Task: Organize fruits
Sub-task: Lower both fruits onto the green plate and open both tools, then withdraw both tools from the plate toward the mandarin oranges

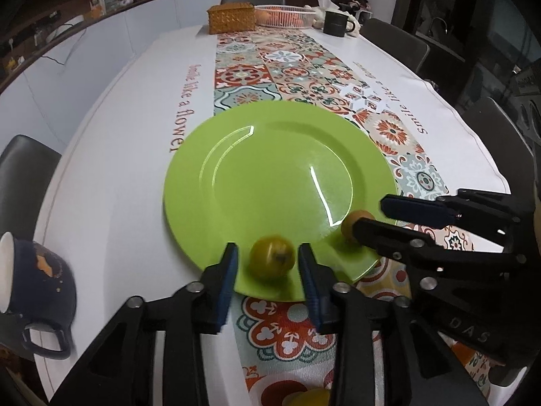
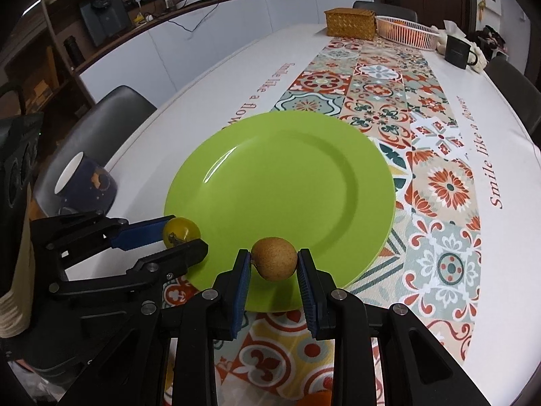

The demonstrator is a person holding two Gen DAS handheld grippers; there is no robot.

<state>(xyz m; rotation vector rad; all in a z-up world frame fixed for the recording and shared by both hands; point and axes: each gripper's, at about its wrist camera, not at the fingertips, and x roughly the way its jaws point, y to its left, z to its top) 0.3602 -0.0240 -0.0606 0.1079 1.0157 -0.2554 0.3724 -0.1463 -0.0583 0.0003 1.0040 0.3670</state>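
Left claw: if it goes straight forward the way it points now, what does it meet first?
The yellow-green fruit between its fingers, on the near rim of the green plate; beyond it, only bare plate.
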